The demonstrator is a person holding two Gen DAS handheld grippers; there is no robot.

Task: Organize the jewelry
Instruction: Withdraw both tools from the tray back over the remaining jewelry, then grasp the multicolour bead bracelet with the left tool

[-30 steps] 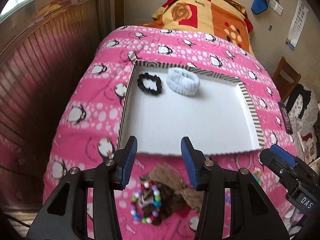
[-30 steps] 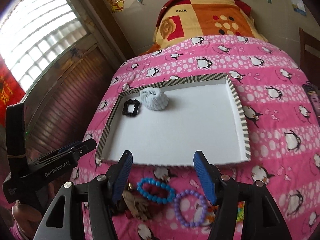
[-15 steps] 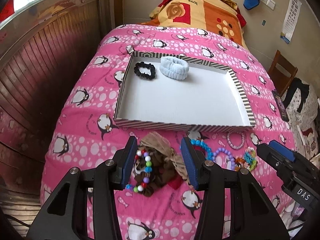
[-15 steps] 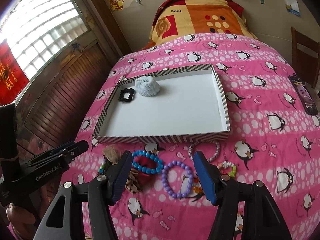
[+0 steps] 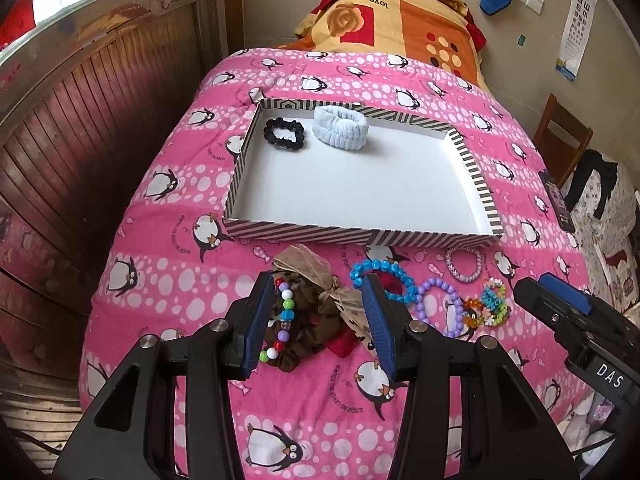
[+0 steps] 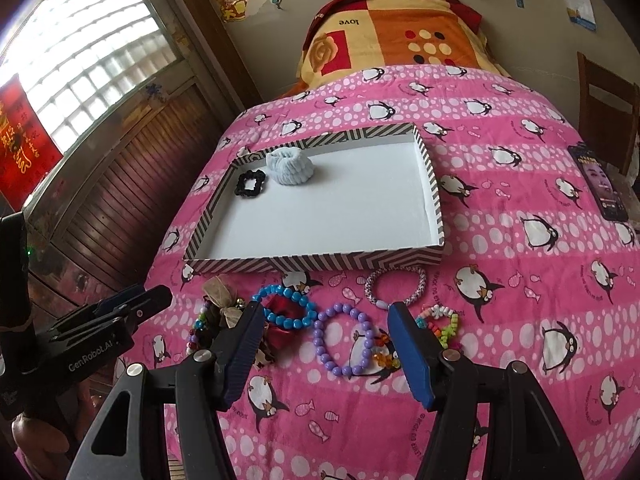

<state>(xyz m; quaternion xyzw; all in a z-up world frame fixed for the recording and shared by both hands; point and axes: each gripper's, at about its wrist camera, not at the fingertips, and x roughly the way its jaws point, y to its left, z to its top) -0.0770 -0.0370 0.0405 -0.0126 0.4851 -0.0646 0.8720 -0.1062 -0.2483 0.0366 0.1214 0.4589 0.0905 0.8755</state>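
Left wrist view: the left gripper (image 5: 318, 322), fingers apart and empty, hangs directly over the multicoloured bead bracelet (image 5: 282, 322) on the bed (image 5: 168, 280), nearer to it than the right gripper (image 6: 326, 354), likewise apart and empty, with the striped tray (image 5: 320, 234) lying straight beyond.

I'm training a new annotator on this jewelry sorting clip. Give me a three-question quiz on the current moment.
1. True or false: the striped tray already holds the black scrunchie and the pale blue fluffy band.
2. Which bracelet lies nearest the tray's front right corner? A) blue bead bracelet B) purple bead bracelet C) pink-and-white woven bracelet
3. Fill in: neither the left hand-held gripper nor the right hand-held gripper grips anything; both are ____.

Key: 1 true; 2 C; 3 open
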